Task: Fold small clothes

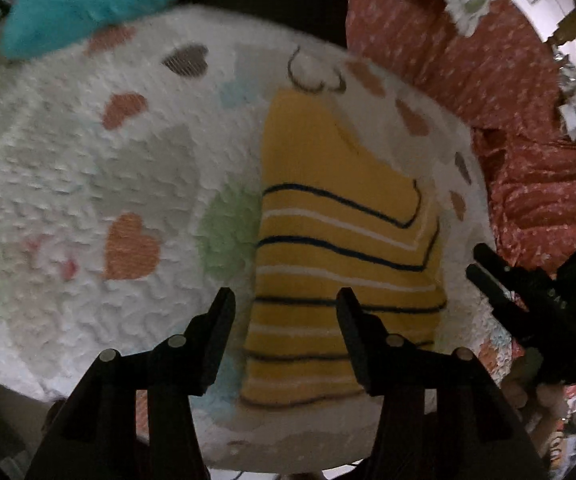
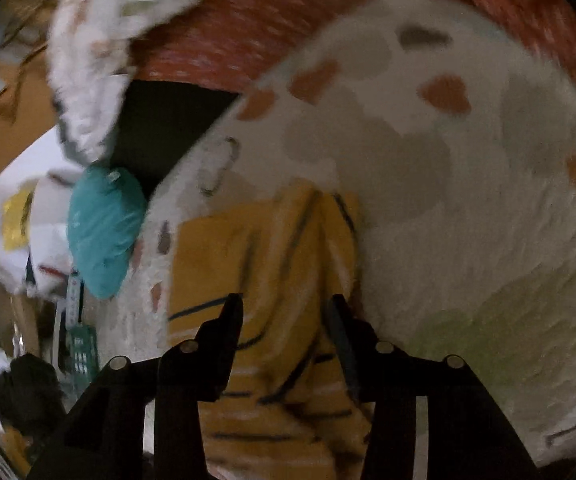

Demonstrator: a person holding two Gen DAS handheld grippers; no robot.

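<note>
Two views show one yellow striped garment (image 1: pixel 343 240) lying folded into a narrow strip on a fuzzy white blanket with hearts (image 1: pixel 88 200). From the left wrist, the left tool (image 1: pixel 286 300) hangs above the strip's near end, its prongs apart with nothing between them; the garment lies flat and unheld, which suggests the fold has been laid down. The right tool (image 1: pixel 487 272) shows at the blanket's right edge, its prongs slightly apart and empty. A teal cushion (image 1: pixel 88 4) sits at the far side. From the right wrist, blurred, the right tool (image 2: pixel 284 304) hovers over the same garment (image 2: pixel 272 248), prongs apart, gripping nothing; the teal cushion (image 2: pixel 104 232) lies beside the blanket (image 2: pixel 467 200).
</note>
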